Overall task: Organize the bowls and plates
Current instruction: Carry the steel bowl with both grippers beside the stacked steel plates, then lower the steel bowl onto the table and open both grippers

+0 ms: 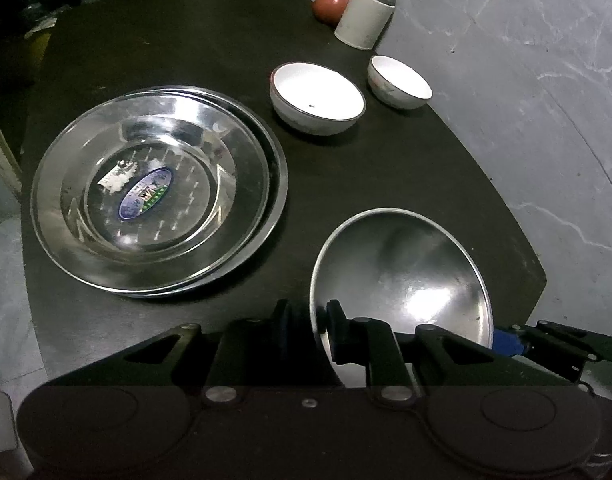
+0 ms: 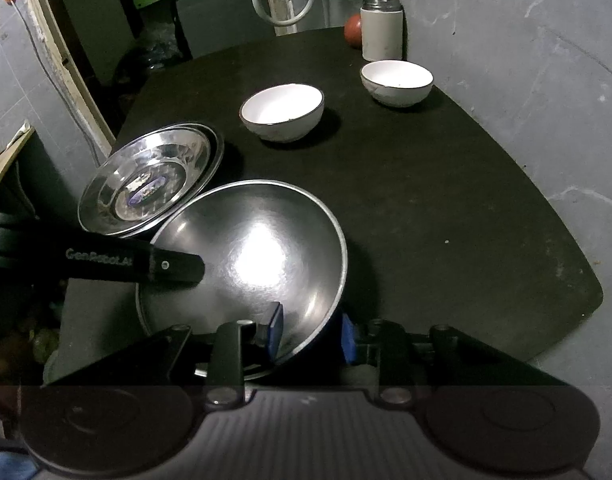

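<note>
1. The left gripper (image 1: pixel 310 320) has its fingers (image 1: pixel 338 328) pinching the near-left rim of a steel bowl (image 1: pixel 410 280): one finger inside the bowl, the other outside the wall.
2. The right gripper (image 2: pixel 312 330) has its fingers (image 2: pixel 275 328) pinching the same steel bowl (image 2: pixel 258 256) at the opposite part of its rim, a blue pad inside and a blue pad outside.
3. The steel bowl sits tilted between the two grippers, over the near part of the dark surface (image 1: pixel 386 184); whether it touches the surface cannot be told.
4. Just to its left lie stacked steel plates (image 1: pixel 158 192), the upper one bearing an oval blue label (image 1: pixel 146 196).
5. Farther back stands a larger white bowl (image 1: pixel 317 98), upright and apart from the plates.
6. To its right, near the surface edge, stands a smaller white bowl (image 1: pixel 399 82), apart from the larger.
7. At the far corner stands a white canister (image 1: pixel 366 14) with a metal top, and a red ball (image 1: pixel 330 6) lies just beside it.
</note>
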